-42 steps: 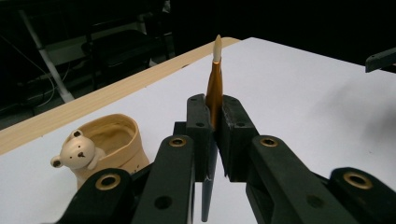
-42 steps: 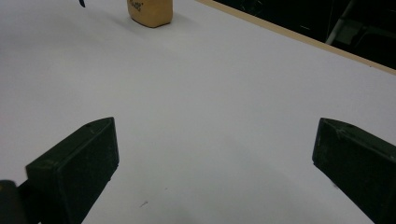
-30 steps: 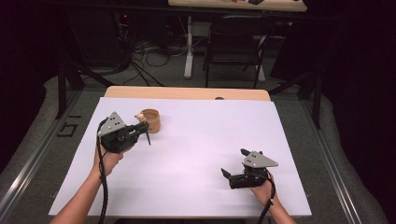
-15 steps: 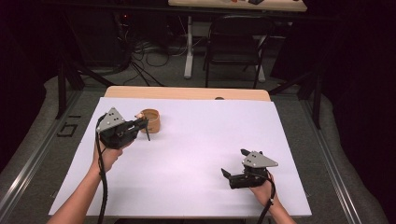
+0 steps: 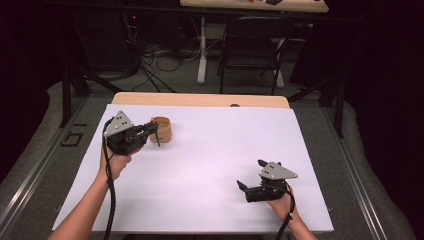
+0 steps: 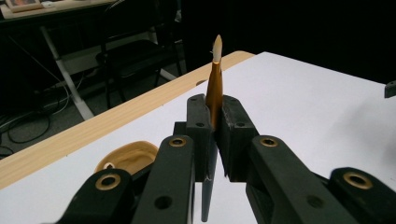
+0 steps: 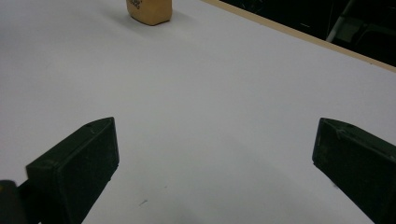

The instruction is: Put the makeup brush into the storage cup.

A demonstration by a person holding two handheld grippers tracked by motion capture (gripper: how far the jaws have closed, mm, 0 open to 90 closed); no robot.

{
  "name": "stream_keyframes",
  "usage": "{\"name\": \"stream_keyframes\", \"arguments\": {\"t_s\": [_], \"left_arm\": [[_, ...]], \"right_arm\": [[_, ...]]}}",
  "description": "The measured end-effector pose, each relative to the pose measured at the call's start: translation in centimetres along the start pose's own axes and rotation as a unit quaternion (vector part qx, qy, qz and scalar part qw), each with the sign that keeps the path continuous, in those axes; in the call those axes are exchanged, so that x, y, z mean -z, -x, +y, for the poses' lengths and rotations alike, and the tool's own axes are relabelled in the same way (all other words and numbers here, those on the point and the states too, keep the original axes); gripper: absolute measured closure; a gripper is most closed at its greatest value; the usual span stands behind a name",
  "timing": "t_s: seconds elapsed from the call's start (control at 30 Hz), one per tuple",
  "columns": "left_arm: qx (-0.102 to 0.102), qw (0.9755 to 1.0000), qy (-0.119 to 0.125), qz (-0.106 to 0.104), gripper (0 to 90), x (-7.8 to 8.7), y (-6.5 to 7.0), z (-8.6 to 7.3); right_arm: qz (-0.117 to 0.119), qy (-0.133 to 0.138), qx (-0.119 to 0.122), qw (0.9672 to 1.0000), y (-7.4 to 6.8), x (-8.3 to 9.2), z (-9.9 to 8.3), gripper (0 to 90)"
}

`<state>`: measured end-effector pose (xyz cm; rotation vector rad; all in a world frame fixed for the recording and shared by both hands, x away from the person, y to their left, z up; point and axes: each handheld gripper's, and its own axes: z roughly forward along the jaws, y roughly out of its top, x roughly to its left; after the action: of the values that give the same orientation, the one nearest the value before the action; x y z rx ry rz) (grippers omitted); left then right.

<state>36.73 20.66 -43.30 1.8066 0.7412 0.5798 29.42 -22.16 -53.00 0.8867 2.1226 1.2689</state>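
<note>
Held thing: a slim paintbrush with an amber-brown handle and pale tip (image 6: 215,81) is pinched between the pressed-together jaws of the left gripper (image 5: 150,131).
Brush position: it is held in the air, just beside the small round tan wooden cup (image 5: 162,128) on the white sheet covering the table (image 5: 220,150).
Right gripper (image 5: 250,180): its jaws are spread wide, nothing between them; it is kept low over the sheet, well apart from the cup.
Progress: the brush is judged already picked up; work with it at the cup appears still to be done.
Left gripper view: the brush tip pointing upward and the cup's hollow rim (image 6: 125,157) are revealed.
High view: both hands' spacing is shown.

Left tool (image 5: 156,134) clamped tight — right tool (image 5: 250,175) gaping, resting low
</note>
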Motion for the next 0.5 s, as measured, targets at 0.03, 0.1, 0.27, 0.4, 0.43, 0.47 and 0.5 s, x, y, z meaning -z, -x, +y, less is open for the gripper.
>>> {"name": "stream_keyframes", "arguments": {"t_s": [0.03, 0.1, 0.27, 0.4, 0.43, 0.47, 0.5], "left_arm": [[0.000, 1.0000, 0.000, 0.002, 83.6, -0.04, -0.07, 0.07], [-0.001, 1.0000, -0.001, 0.003, 83.6, -0.11, -0.20, 0.21], [-0.005, 0.9999, -0.004, 0.010, 83.6, -0.36, -0.53, 0.56], [-0.002, 0.9999, -0.004, 0.013, 83.6, -0.64, -0.81, 0.70], [-0.004, 0.9999, -0.005, 0.015, 83.6, -0.70, -0.89, 0.75], [-0.003, 0.9999, -0.005, 0.015, 83.6, -0.76, -0.97, 0.80], [-0.003, 0.9999, -0.005, 0.016, 83.6, -0.81, -1.05, 0.86]], "right_arm": [[0.000, -0.002, 0.000, 1.0000, 0.00, 0.01, 0.01, 0.0], [0.000, -0.002, 0.000, 1.0000, 0.01, 0.00, 0.00, 0.0], [0.003, -0.009, 0.001, 1.0000, 0.03, 0.07, 0.03, 0.0], [0.003, -0.009, 0.001, 1.0000, 0.03, 0.06, 0.02, 0.0], [0.004, -0.009, 0.001, 1.0000, 0.04, 0.05, 0.02, 0.0], [0.003, -0.008, 0.001, 1.0000, 0.03, 0.03, 0.02, 0.0], [0.003, -0.009, 0.001, 1.0000, 0.02, 0.03, 0.02, 0.0]]}}
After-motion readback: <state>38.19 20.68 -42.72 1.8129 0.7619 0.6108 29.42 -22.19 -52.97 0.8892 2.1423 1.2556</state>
